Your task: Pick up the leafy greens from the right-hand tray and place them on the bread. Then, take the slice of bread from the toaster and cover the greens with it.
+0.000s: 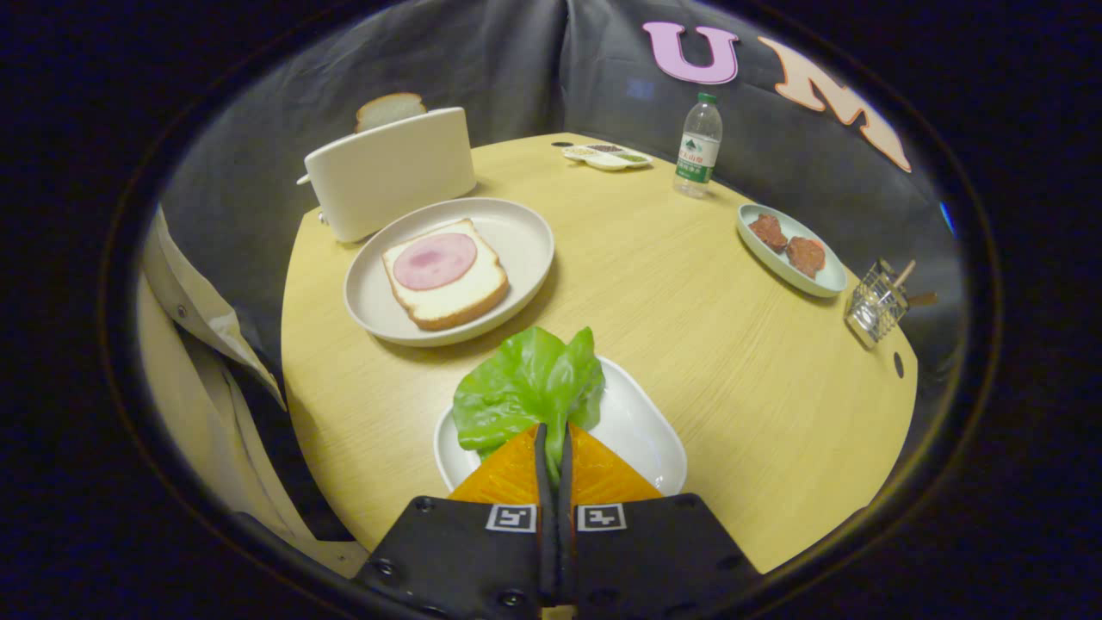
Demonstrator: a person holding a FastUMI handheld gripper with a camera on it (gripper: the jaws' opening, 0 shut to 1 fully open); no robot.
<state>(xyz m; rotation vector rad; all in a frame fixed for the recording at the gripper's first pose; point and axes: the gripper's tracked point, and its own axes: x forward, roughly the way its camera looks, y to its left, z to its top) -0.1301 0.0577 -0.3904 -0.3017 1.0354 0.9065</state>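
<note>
Two fingers of the gripper point(551, 435) pinch together on the lettuce leaf point(527, 383) over its white tray point(641, 422). Open tabletop point(671, 284) separates tray and plate point(516, 228) holding ham-topped bread point(443, 271). Behind, the toaster point(387, 172) hides most of its bread slice point(389, 109).

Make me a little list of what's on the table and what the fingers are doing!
gripper: fingers pinched shut on the leafy greens
leafy greens: over the white tray
bread: on the round plate, pink ham slice on top
toaster: behind the plate, a bread slice sticking up
far side: water bottle
</note>
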